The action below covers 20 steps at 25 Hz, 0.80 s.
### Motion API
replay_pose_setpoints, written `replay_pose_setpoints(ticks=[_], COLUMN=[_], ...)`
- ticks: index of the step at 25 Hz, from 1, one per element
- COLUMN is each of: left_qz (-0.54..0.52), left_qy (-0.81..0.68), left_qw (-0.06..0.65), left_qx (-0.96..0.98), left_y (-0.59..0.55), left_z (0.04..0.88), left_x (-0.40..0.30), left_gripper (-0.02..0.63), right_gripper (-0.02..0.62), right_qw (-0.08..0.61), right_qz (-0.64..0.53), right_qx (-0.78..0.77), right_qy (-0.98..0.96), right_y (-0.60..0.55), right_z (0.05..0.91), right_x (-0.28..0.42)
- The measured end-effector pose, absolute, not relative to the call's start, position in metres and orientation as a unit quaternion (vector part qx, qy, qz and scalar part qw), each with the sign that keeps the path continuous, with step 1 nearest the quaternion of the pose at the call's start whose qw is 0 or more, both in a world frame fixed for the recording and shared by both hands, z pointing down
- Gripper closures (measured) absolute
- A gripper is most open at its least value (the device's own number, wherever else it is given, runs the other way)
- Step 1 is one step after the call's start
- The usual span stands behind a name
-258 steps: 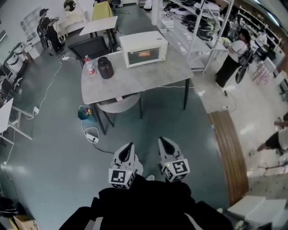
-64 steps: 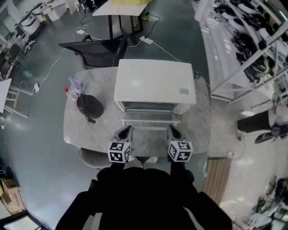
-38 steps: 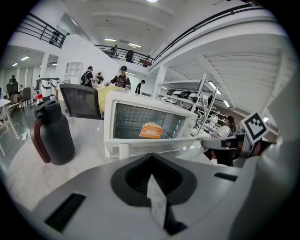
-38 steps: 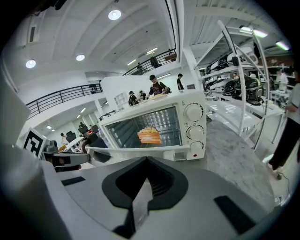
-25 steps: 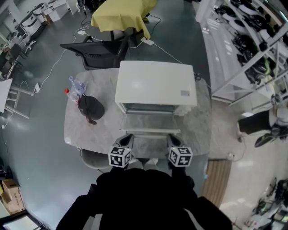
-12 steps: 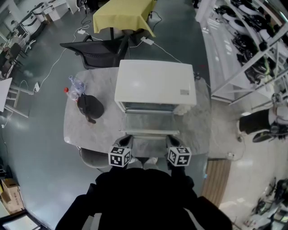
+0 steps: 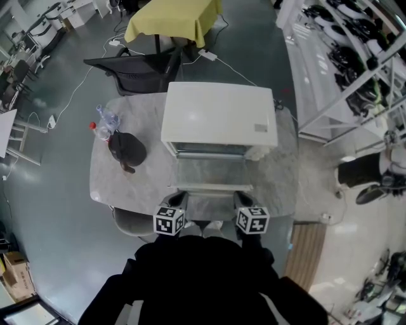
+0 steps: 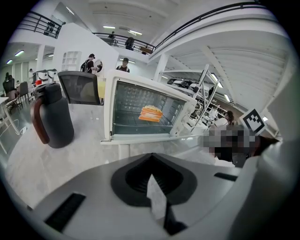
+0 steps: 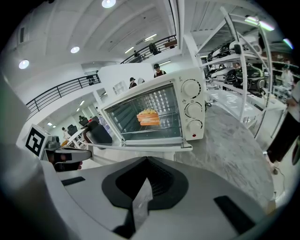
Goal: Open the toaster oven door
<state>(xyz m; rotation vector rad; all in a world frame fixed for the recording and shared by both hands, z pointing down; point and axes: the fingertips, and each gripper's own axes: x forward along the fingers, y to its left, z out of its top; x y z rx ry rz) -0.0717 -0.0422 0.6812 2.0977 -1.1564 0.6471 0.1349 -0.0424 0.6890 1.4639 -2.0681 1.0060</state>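
The white toaster oven (image 7: 219, 117) stands at the back of the marble table (image 7: 146, 184). Its glass door (image 7: 210, 172) hangs fully down and lies flat toward me, with the handle bar (image 7: 210, 188) at the front. Toast (image 8: 151, 113) rests on the rack inside, and the right gripper view shows the same toast (image 9: 148, 117). My left gripper (image 7: 177, 198) and right gripper (image 7: 244, 198) hover just short of the handle's two ends, both shut and holding nothing. In their own views the left gripper (image 8: 154, 197) and right gripper (image 9: 140, 197) show jaws pressed together.
A dark jug (image 7: 127, 150) and a plastic bottle (image 7: 104, 124) stand left of the oven. Behind the table are a black chair (image 7: 136, 66) and a yellow-covered table (image 7: 174, 16). Metal shelving (image 7: 342, 57) runs along the right, with a person (image 7: 368, 171) beside it.
The door, partly lowered 2.6 s ago, now lies flat. Both grippers have drawn back a little toward the table's front edge; over the last second almost nothing moved.
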Motion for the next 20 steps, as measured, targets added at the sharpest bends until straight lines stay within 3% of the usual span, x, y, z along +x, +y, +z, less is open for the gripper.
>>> replay_pose_setpoints(ticks=[20], left_qz=[0.263], left_qy=[-0.425], left_qw=[0.345], left_qx=[0.795], left_y=[-0.034], left_z=[0.695], left_x=[-0.071], left_gripper=[0.603], right_gripper=[0.592], right_qw=[0.229], right_qz=[0.377], right_qx=[0.516], right_qy=[-0.734], right_y=[-0.031], right_z=[0.706], right_x=[0.132])
